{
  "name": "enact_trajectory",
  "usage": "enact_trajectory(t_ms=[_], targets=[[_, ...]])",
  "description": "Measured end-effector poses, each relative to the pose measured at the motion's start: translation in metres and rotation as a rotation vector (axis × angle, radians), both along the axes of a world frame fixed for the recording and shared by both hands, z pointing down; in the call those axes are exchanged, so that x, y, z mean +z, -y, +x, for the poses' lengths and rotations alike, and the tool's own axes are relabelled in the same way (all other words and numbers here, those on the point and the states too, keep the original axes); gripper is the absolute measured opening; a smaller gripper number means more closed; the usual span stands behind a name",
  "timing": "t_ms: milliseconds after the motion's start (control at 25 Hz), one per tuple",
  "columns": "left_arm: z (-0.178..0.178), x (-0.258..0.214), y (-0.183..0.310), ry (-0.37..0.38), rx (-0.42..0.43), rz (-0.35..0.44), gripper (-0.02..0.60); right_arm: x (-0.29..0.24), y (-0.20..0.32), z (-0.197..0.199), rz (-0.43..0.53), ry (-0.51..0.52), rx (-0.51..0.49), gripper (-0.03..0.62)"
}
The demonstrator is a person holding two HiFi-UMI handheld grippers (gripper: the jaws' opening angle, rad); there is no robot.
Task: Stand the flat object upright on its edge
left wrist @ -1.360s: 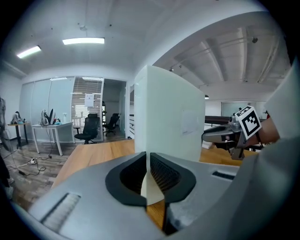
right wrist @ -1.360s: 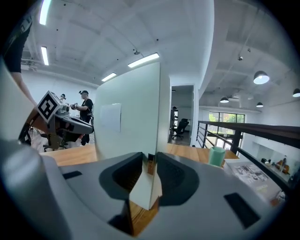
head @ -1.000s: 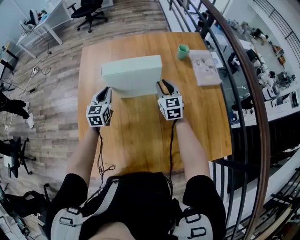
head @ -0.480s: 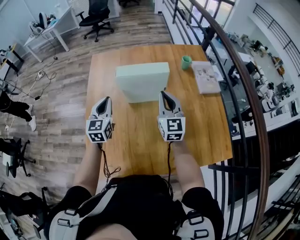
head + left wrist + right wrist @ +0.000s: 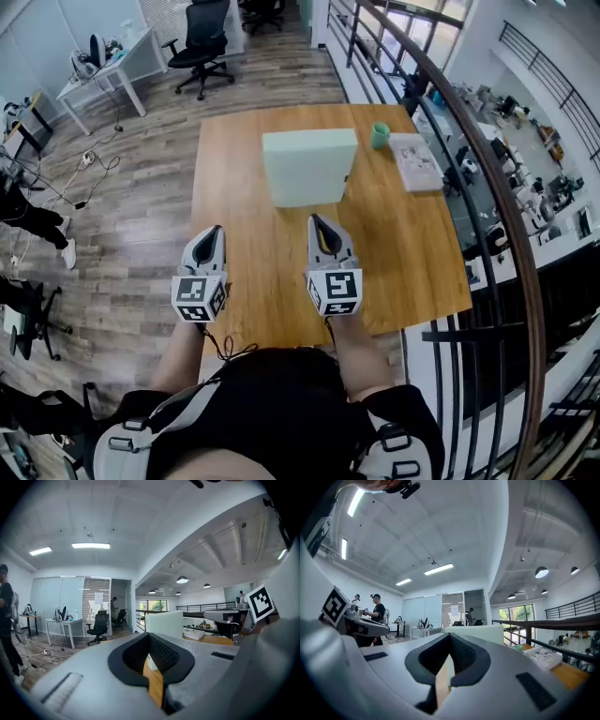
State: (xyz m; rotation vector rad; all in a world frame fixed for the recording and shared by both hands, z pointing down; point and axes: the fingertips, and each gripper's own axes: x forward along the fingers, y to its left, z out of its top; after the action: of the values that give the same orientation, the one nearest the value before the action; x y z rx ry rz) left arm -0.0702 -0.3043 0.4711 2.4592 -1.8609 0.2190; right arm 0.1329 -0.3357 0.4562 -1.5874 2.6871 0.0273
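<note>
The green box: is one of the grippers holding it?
No, the green box stands by itself, apart from the left gripper and right gripper.

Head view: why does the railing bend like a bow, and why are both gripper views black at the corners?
Lens effects, most likely: the head view's wide angle bows the black metal railing; the left gripper view and right gripper view show a round image, so their corners are dark.

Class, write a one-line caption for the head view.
Pale green box stands on edge on the wooden table; left gripper and right gripper, both shut, hold nothing.
</note>
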Motion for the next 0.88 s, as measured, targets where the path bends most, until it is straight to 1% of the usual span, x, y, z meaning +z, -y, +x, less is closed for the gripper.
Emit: enact_trajectory(t_ms=[80, 240, 400, 640, 880], targets=[[-0.010, 0.000, -0.008, 0.007, -0.003, 0.003, 0.003, 0.006, -0.008, -0.009, -0.015, -0.002, -0.006, 0.003], [-0.022, -0.001, -0.021, -0.050, -0.014, -0.006, 0.003, 0.011, -0.019, -0.019, -0.031, -0.023, 0.007, 0.003], [-0.030, -0.003, -0.027, -0.029, -0.043, 0.004, 0.004, 0.007, -0.024, -0.023, -0.026, -0.036, 0.024, 0.004], [-0.037, -0.011, -0.028, -0.009, -0.079, 0.040, 0.004, 0.000, -0.026, -0.031, -0.008, -0.036, 0.013, 0.003], [-0.040, -0.013, -0.033, -0.006, -0.102, 0.042, 0.004, -0.005, -0.029, -0.034, -0.009, -0.033, 0.015, 0.005]])
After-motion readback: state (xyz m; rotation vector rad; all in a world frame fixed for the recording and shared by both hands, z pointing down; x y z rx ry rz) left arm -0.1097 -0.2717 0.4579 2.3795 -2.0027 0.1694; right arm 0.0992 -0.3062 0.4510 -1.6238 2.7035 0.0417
